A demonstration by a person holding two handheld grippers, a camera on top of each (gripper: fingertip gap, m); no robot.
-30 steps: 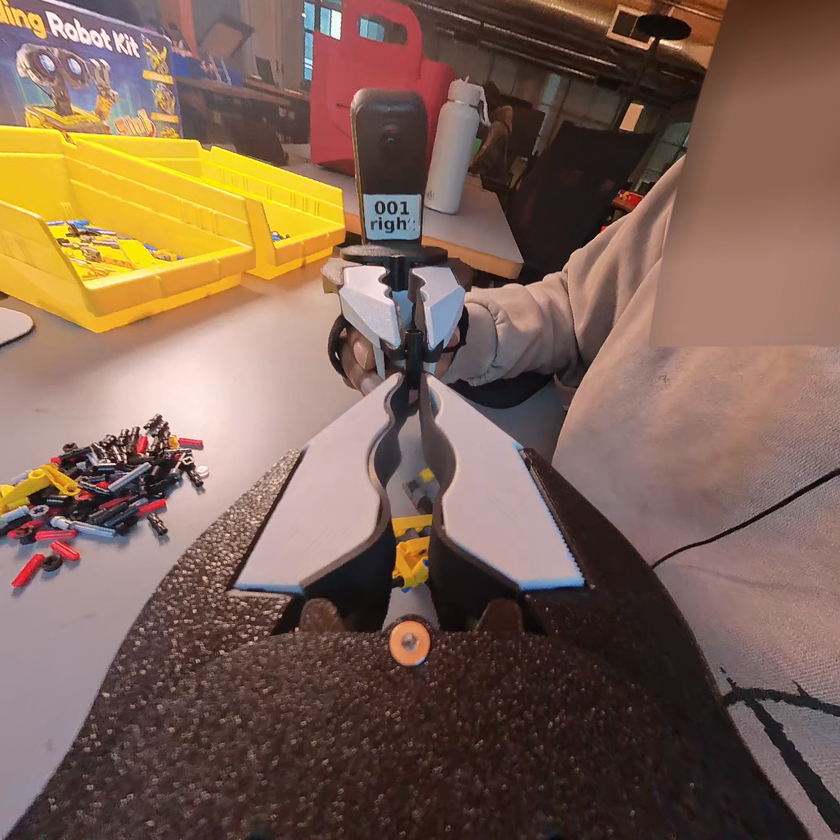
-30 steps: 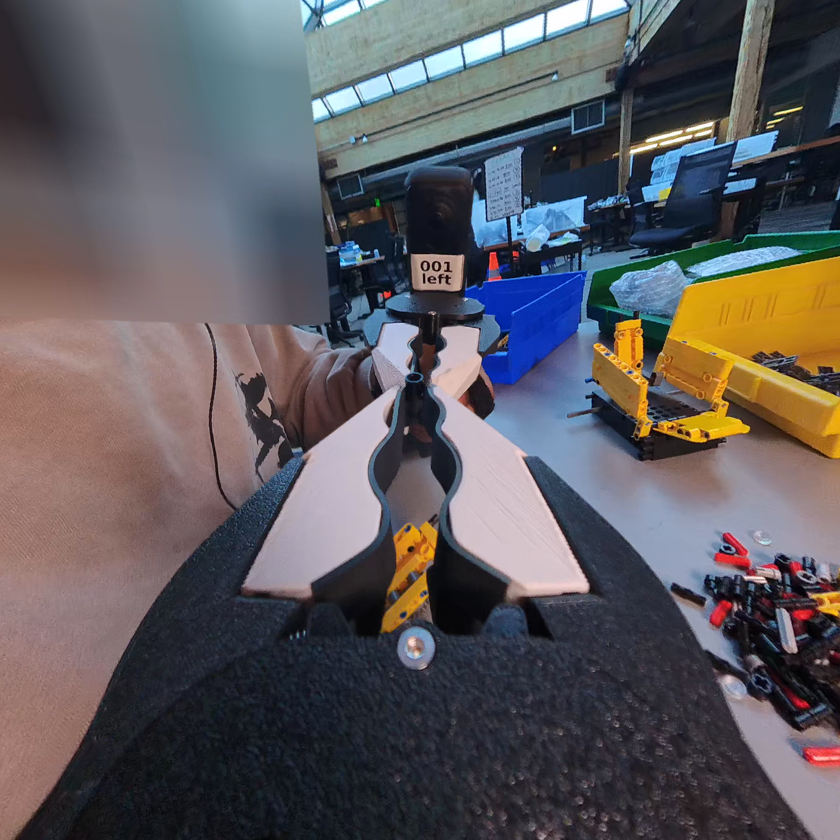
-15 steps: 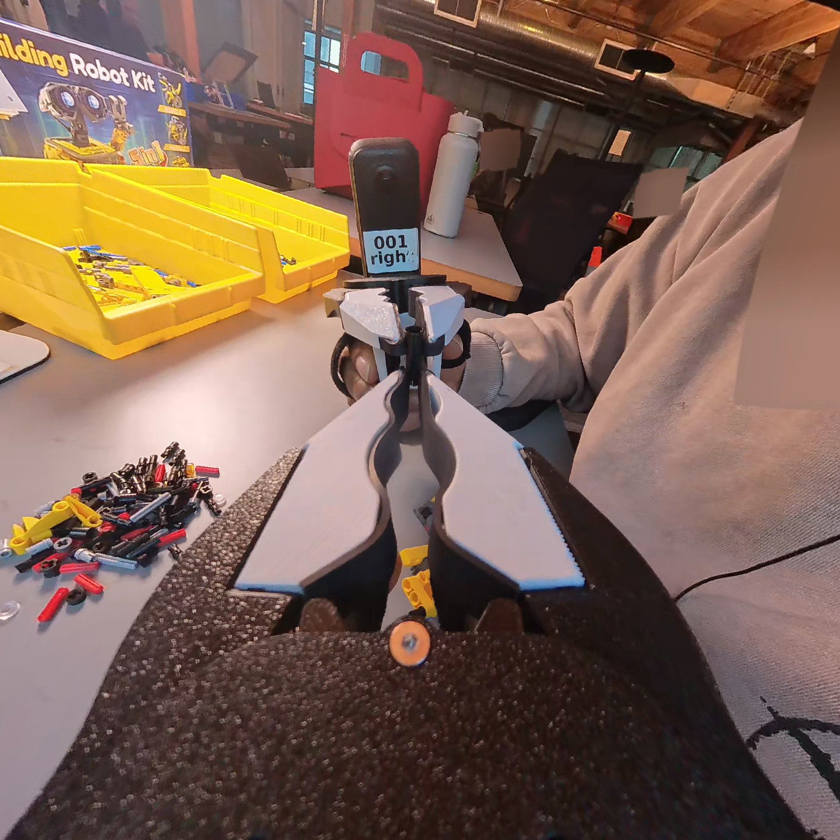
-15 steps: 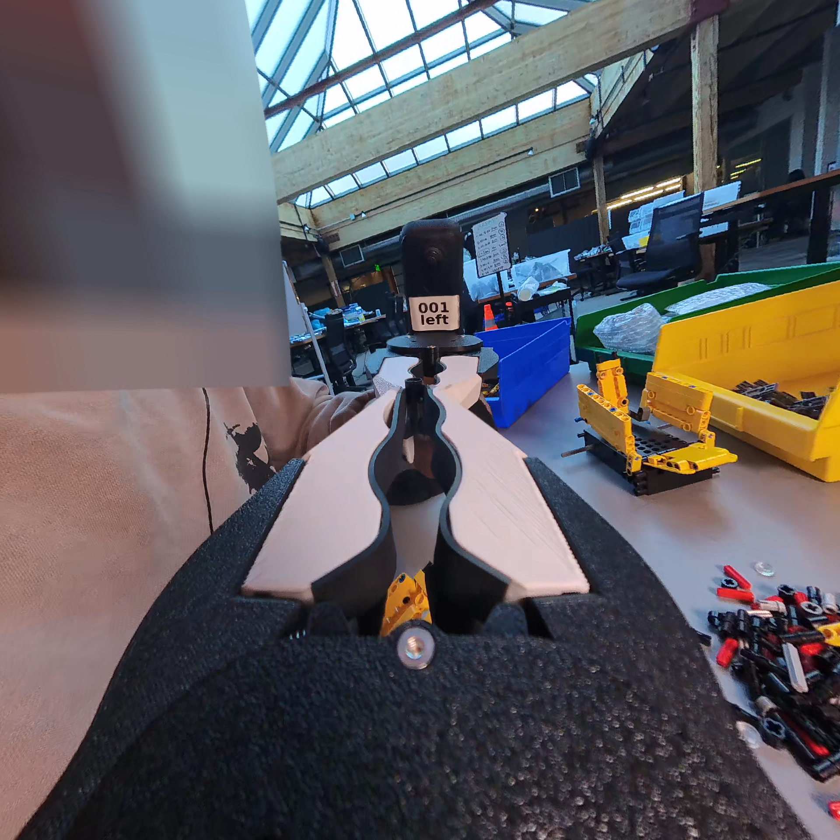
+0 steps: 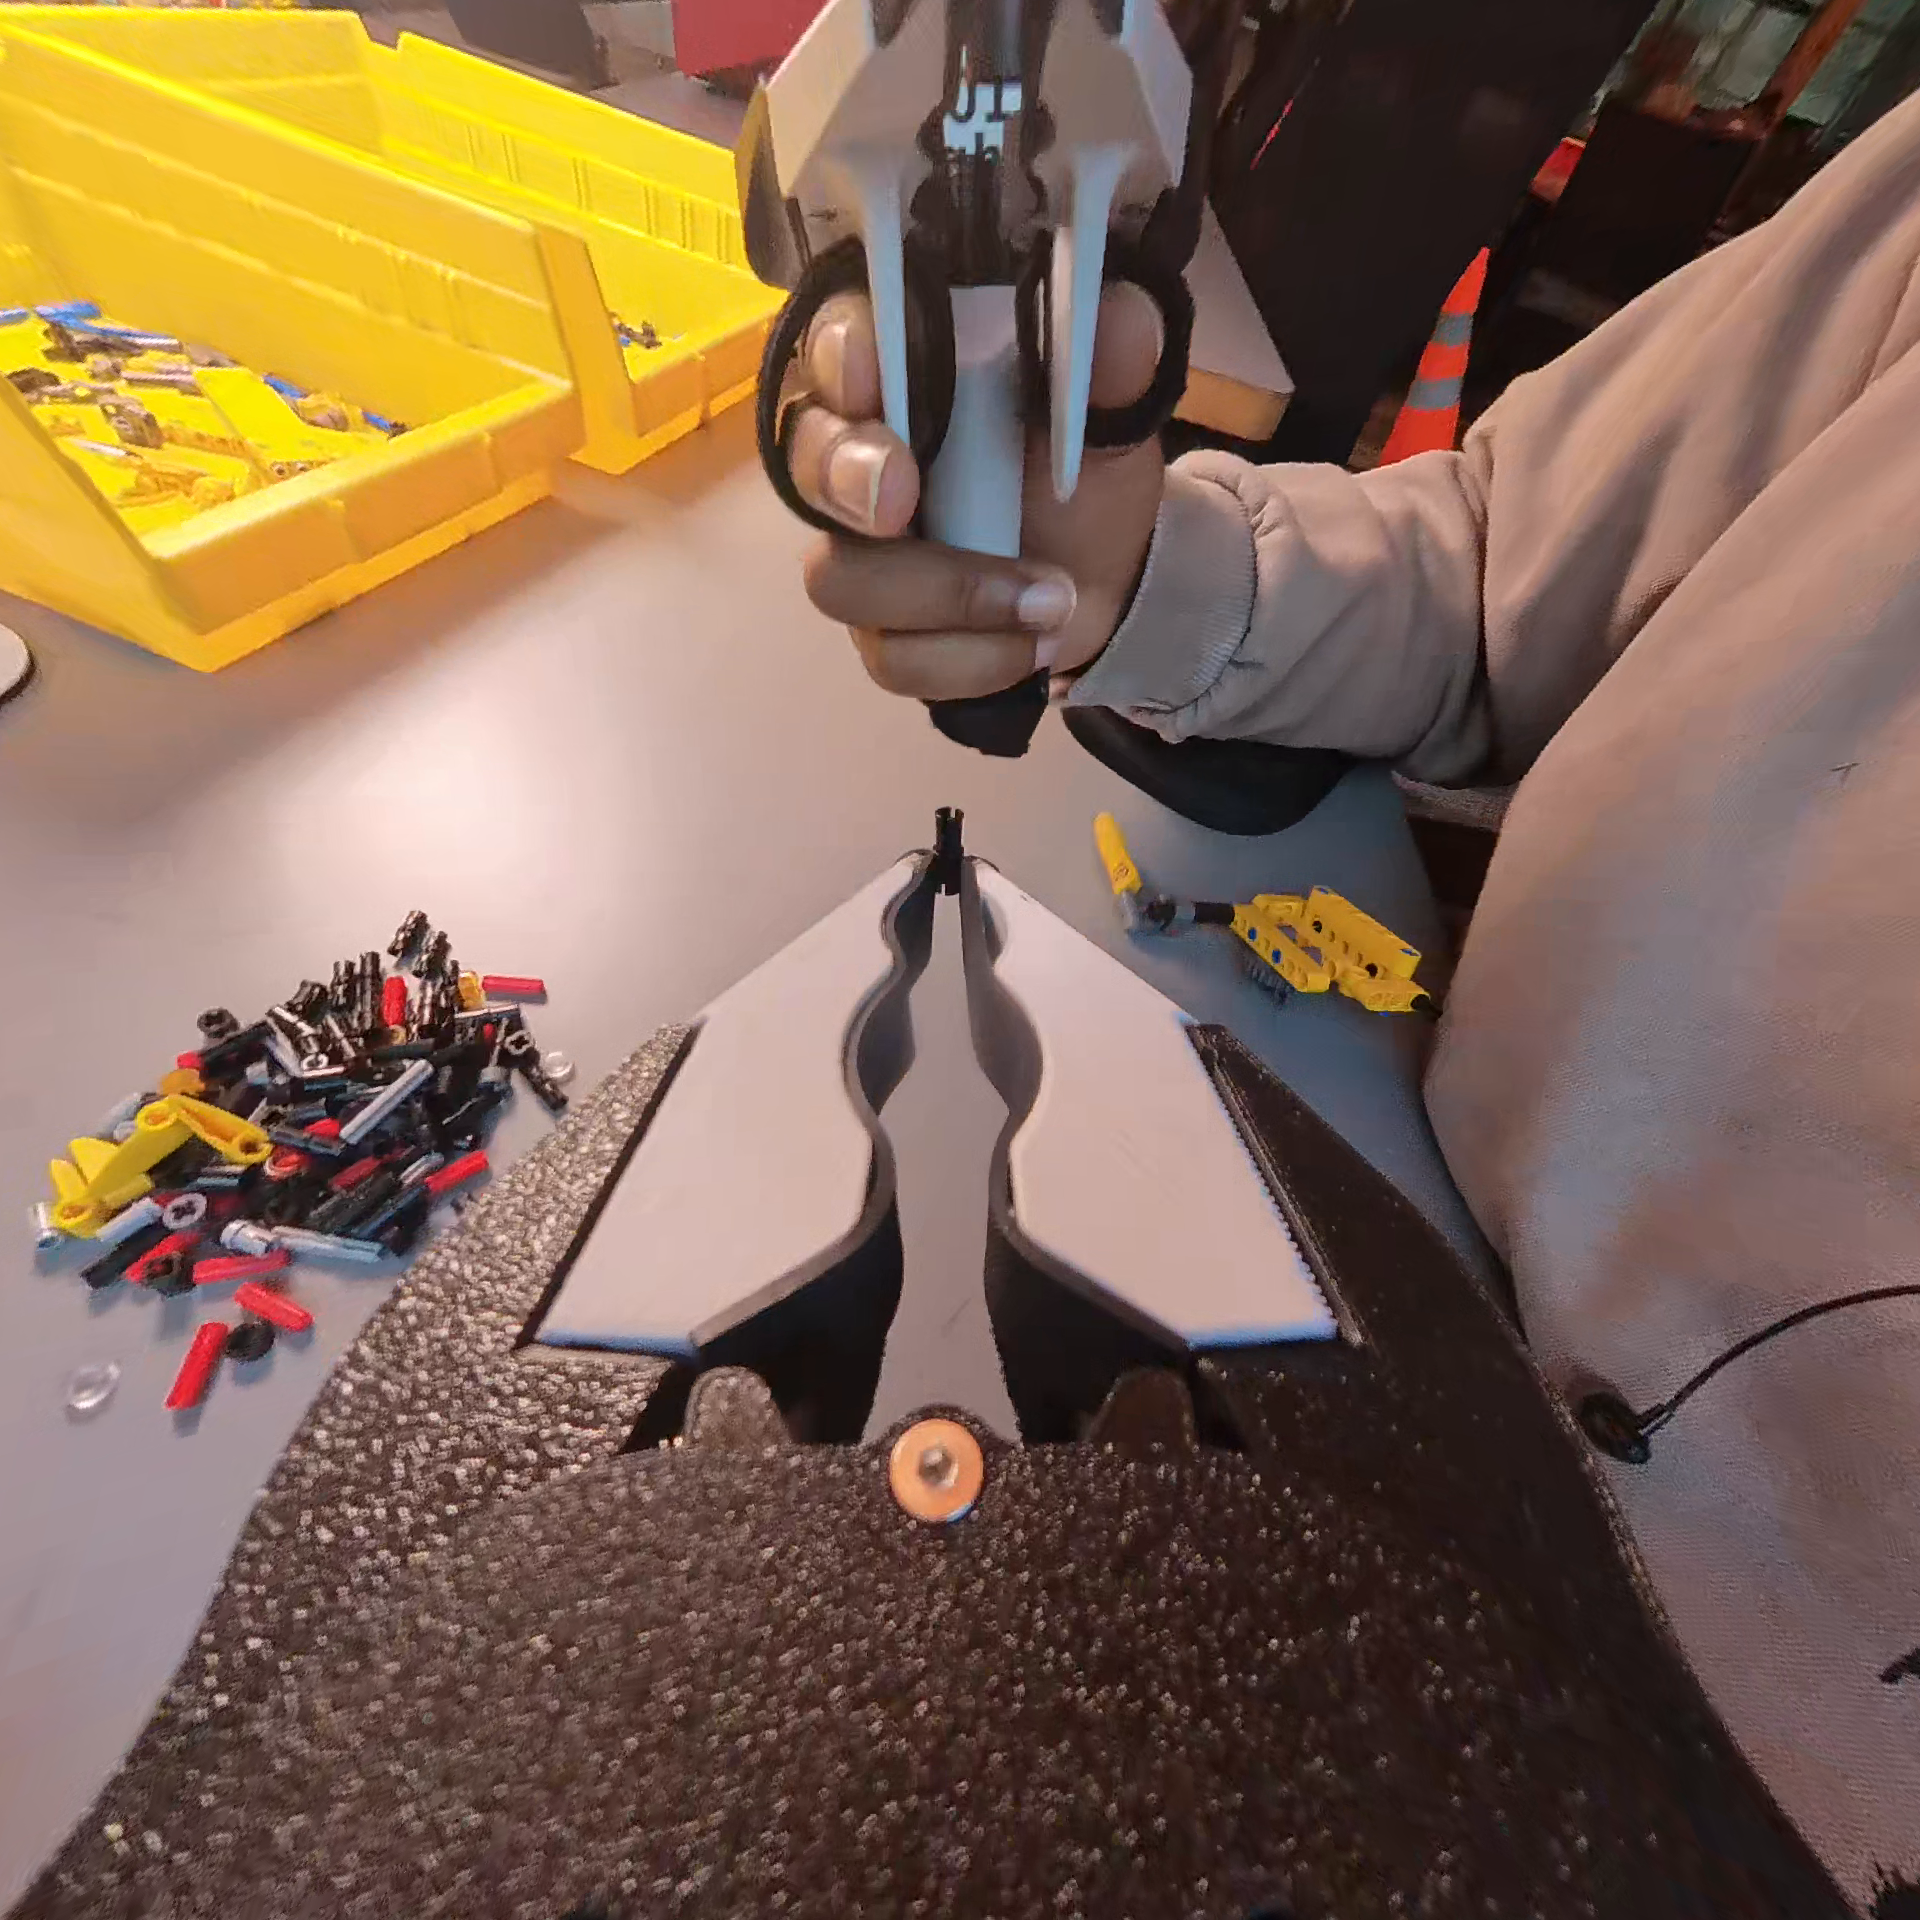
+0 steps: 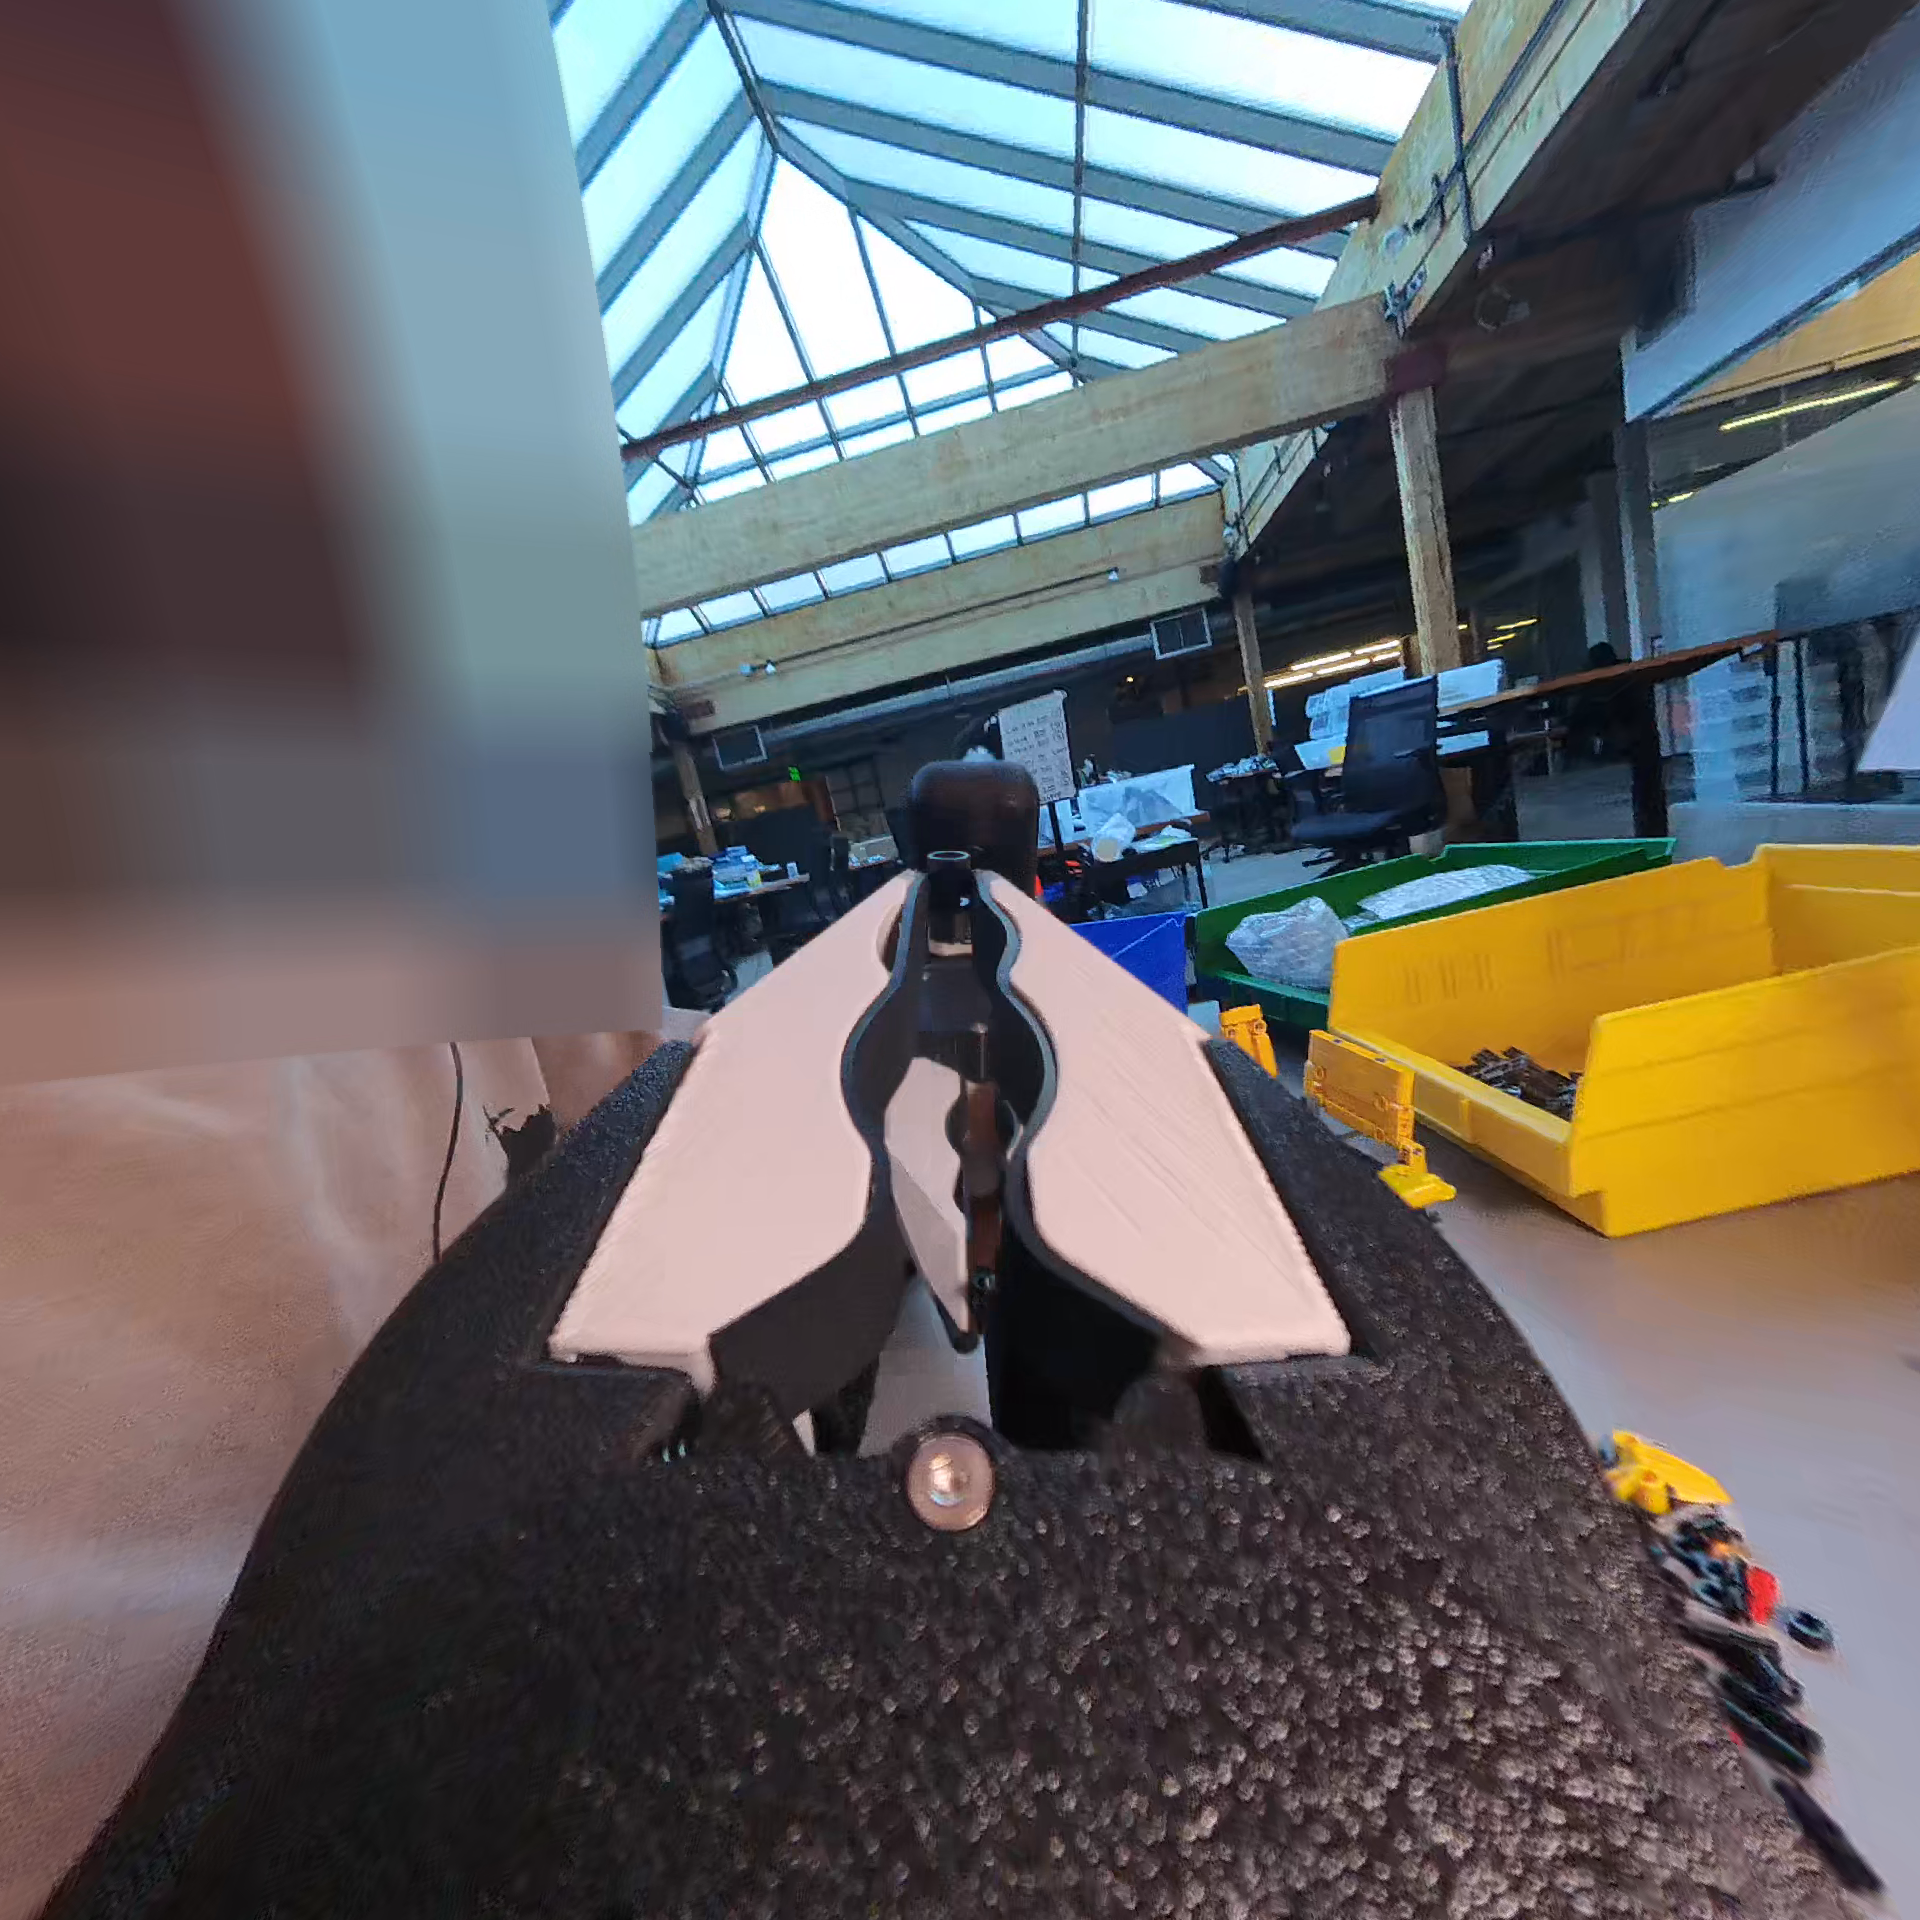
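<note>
Above the parts pile [image 5: 301, 1122], your left hand-held gripper [image 5: 948, 868] and right hand-held gripper [image 6: 950, 883] each pinched a black pin; squarer alignment would have helped.

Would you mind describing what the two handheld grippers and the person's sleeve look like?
Each gripper, left gripper and right gripper, has two pale grey wedge-shaped fingers with wavy black inner edges on a black, pebbly-textured body with one central screw. The right one, seen in the left view, has a grey handle, black finger loops and a white sticker. The sleeve is beige with a ribbed cuff.
</note>
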